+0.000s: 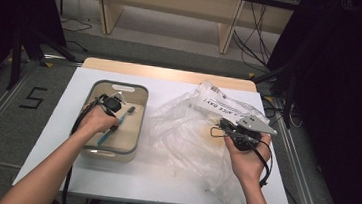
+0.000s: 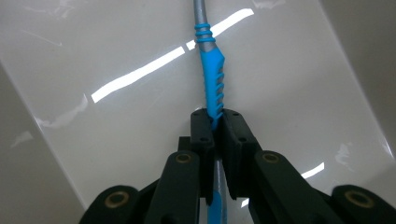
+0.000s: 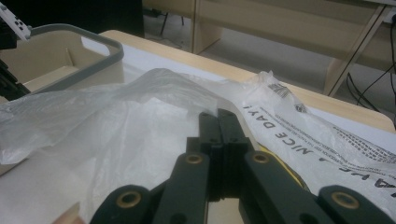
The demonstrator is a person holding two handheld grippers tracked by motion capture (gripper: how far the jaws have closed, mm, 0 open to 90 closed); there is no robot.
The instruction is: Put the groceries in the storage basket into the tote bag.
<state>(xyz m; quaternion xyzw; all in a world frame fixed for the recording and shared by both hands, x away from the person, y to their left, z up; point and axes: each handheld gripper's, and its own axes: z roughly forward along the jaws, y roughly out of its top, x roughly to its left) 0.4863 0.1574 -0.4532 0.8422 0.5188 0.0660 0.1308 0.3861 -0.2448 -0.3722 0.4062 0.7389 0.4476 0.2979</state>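
A blue toothbrush (image 1: 123,115) lies slanted inside a beige bin with a grey rim (image 1: 142,121) on the left of the table. My left gripper (image 1: 114,113) reaches down into the bin and is shut on the brush. In the left gripper view the jaws (image 2: 215,116) pinch the ribbed blue handle (image 2: 212,86) above the bin's glossy floor. A crumpled clear plastic bag (image 1: 186,132) with black print lies right of the bin. My right gripper (image 1: 222,129) sits on the bag. Its jaws (image 3: 217,114) are pressed together with the bag's film (image 3: 116,121) gathered at their tips.
The white table top (image 1: 55,135) has a wooden strip along its far edge. The bin's rim (image 3: 84,42) stands left of the bag in the right gripper view. Wooden furniture legs and floor cables lie beyond the table. Dark curtains flank both sides.
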